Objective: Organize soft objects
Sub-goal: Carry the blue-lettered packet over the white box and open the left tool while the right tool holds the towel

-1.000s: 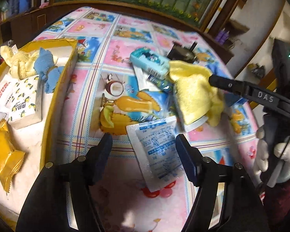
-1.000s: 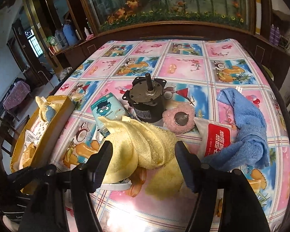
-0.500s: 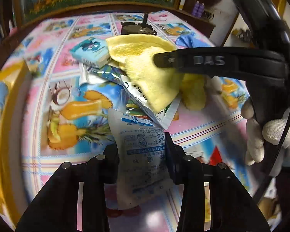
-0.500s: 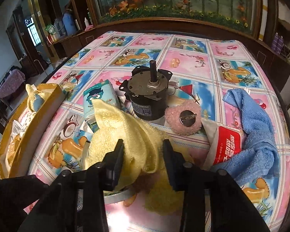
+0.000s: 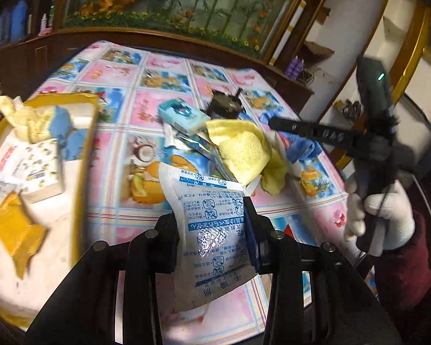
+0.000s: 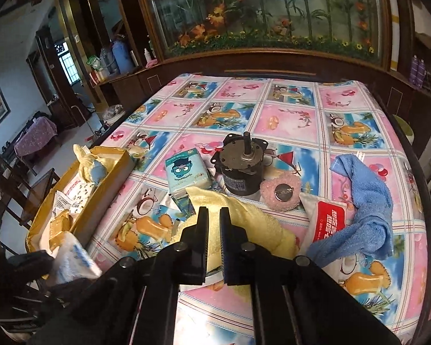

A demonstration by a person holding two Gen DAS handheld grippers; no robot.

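Note:
A white pouch with blue print [image 5: 204,192] hangs off the table, with my left gripper [image 5: 211,218] shut on its sides. The same pouch [image 6: 74,258] shows at the lower left of the right wrist view. My right gripper [image 6: 213,212] has its jaws closing, and they pinch a fold of the yellow cloth [image 6: 244,221]. In the left wrist view that yellow cloth [image 5: 241,149] is raised at one corner under the right gripper's fingers [image 5: 284,126], which a white-gloved hand [image 5: 388,210] holds. A yellow open box [image 5: 86,149] stands at the left with soft packs and cloths in it.
On the patterned tablecloth lie a teal tissue pack [image 6: 186,175], a dark motor [image 6: 242,166], a pink round scrubber [image 6: 281,192], a red-and-white pouch [image 6: 329,221] and a blue towel [image 6: 365,201]. Flat sachets lie under the yellow cloth. A dark wooden rim borders the table.
My left gripper has closed on the white pouch and lifted it off the tablecloth. The right gripper's jaws went from wide apart to nearly together on the yellow cloth.

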